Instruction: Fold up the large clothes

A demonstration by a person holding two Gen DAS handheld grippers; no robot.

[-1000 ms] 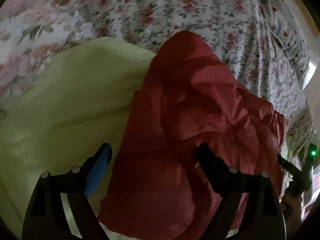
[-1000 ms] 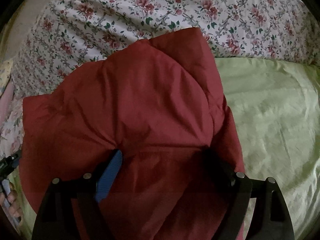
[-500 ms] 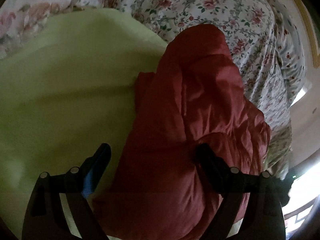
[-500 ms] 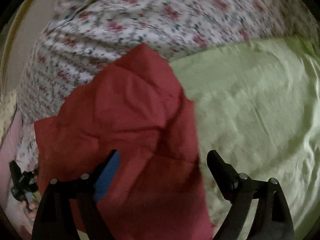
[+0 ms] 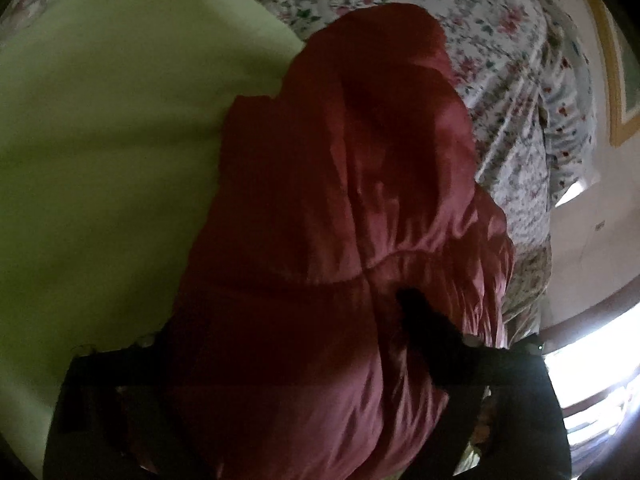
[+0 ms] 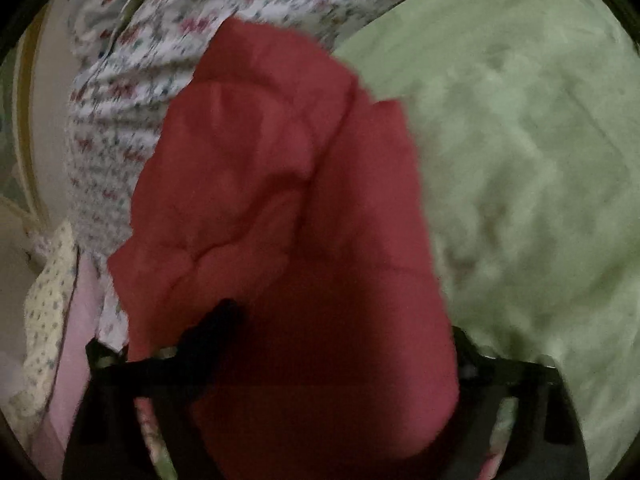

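Both grippers, left [image 5: 280,344] and right [image 6: 340,344], are standing spread, straddling the red jacket [image 5: 340,200] lying on green sheet [image 5: 100,140].

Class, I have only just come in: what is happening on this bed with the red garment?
A person with a two-finger gripper in each hand is folding a padded, shiny red jacket that lies partly on a pale green sheet, over a floral bedspread. In both wrist views the jacket bulges up between the spread fingers of the left gripper and the right gripper. Whether either actually pinches the cloth cannot be told: the fingers are dark and partly buried.
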